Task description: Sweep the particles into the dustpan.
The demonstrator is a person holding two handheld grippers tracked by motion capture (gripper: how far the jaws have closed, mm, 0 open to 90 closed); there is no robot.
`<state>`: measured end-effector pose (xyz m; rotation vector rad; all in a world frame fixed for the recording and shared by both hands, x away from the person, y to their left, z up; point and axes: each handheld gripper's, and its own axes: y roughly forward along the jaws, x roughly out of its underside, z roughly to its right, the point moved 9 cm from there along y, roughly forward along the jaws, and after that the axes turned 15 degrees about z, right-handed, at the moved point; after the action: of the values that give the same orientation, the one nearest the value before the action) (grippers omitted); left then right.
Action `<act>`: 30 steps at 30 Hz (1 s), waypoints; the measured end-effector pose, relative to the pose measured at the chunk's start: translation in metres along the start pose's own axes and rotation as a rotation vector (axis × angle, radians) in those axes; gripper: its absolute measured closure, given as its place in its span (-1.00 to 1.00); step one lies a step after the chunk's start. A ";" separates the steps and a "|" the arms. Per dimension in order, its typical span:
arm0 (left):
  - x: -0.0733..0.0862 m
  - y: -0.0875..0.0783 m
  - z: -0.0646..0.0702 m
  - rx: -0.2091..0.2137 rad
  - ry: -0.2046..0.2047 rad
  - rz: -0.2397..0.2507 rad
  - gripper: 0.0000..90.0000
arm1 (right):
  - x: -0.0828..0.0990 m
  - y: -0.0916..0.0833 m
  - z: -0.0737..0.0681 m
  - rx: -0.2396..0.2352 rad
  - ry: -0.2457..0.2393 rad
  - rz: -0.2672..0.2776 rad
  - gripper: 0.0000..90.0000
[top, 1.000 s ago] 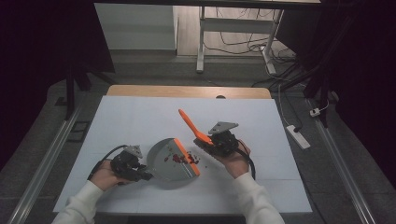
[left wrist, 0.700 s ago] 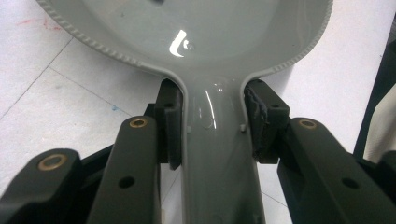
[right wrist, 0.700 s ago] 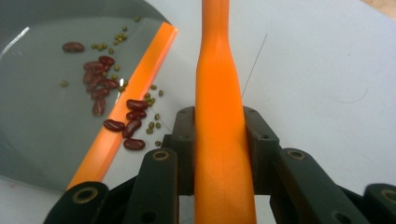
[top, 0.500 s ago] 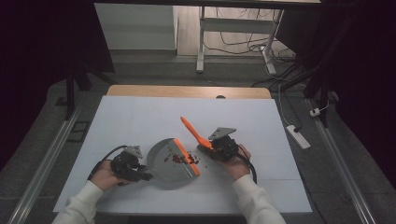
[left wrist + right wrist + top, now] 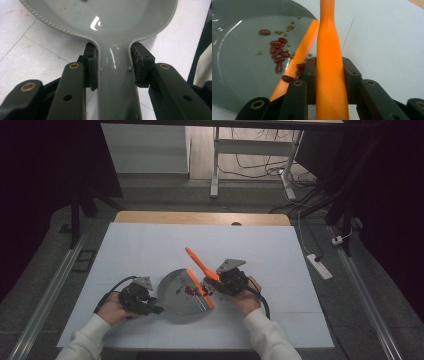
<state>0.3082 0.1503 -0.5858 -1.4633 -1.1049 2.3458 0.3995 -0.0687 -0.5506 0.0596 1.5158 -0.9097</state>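
Note:
A grey dustpan (image 5: 176, 292) with an orange front lip (image 5: 201, 290) lies on the white table. My left gripper (image 5: 156, 309) is shut on its grey handle (image 5: 115, 75), the pads (image 5: 90, 66) pressing both sides. Red beans (image 5: 277, 51) and small green ones (image 5: 287, 28) lie in the pan (image 5: 239, 65) near the lip (image 5: 300, 53); a few red beans sit just outside it. My right gripper (image 5: 214, 283) is shut on an orange tool handle (image 5: 329, 62), which slants up and away to the left (image 5: 196, 261). The tool's working end is hidden.
The white table cover (image 5: 150, 245) ends at a wooden strip (image 5: 200, 218) on the far side. A white power strip (image 5: 318, 266) lies on the floor to the right. Metal frame legs (image 5: 215, 165) stand behind the table.
My right hand has sunk a little toward the pan's orange lip, taking the orange handle down with it. The left hand and the dustpan have kept still.

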 end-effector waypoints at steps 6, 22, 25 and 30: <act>0.000 0.000 0.000 0.000 0.001 -0.003 0.38 | -0.003 0.004 -0.014 -0.025 -0.008 0.001 0.55; 0.002 0.002 0.001 0.006 0.003 -0.015 0.38 | -0.021 0.002 -0.040 -0.174 -0.008 0.073 0.56; 0.002 0.002 0.000 0.004 0.003 -0.012 0.38 | -0.027 -0.001 -0.038 -0.168 -0.006 0.098 0.56; 0.001 0.002 0.001 0.004 -0.001 -0.007 0.38 | -0.027 -0.009 -0.022 -0.104 -0.014 0.103 0.56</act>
<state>0.3076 0.1491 -0.5876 -1.4549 -1.1032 2.3431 0.3818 -0.0493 -0.5257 0.0555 1.5307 -0.7472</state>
